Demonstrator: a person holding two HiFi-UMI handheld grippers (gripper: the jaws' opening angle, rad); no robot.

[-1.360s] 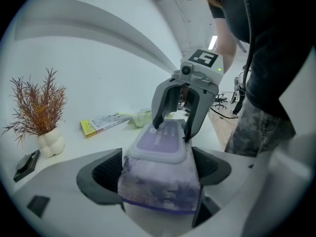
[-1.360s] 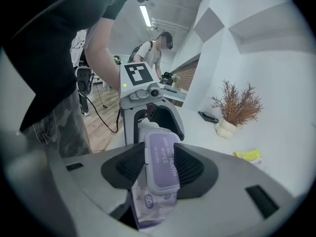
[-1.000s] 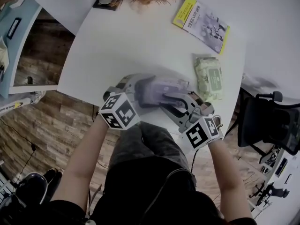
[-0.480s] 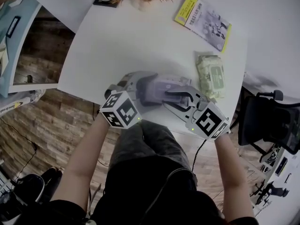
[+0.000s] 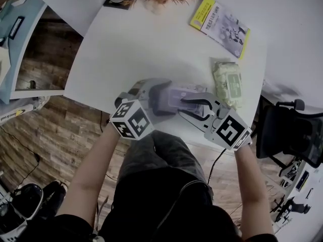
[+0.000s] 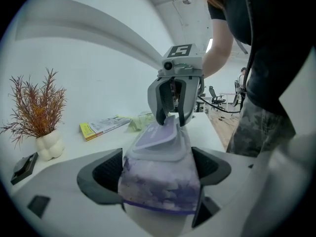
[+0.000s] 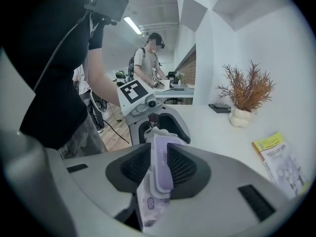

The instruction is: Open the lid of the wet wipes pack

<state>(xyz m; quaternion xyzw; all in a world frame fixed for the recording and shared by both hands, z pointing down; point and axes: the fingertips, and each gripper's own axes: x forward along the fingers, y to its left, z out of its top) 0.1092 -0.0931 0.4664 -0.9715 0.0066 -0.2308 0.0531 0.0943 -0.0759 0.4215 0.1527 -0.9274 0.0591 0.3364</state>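
Two packs: left tongs (image 6: 158, 174) and just-closed right tongs (image 7: 157, 168) both clamp the purple pack (image 5: 184, 92), green pack (image 5: 228, 83) lies nearby.

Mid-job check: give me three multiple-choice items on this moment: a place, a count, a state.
1. Where does the green wipes pack lie? A) on the table B) on the floor C) on the chair
2. How many wipes packs show? A) one B) two C) three
3. The left gripper is: A) open, empty B) shut on the booklet C) shut on the purple pack
Answers: 1 A, it rests flat on the white tabletop; 2 B, one green, one purple; 3 C, its pads press the pack's sides.
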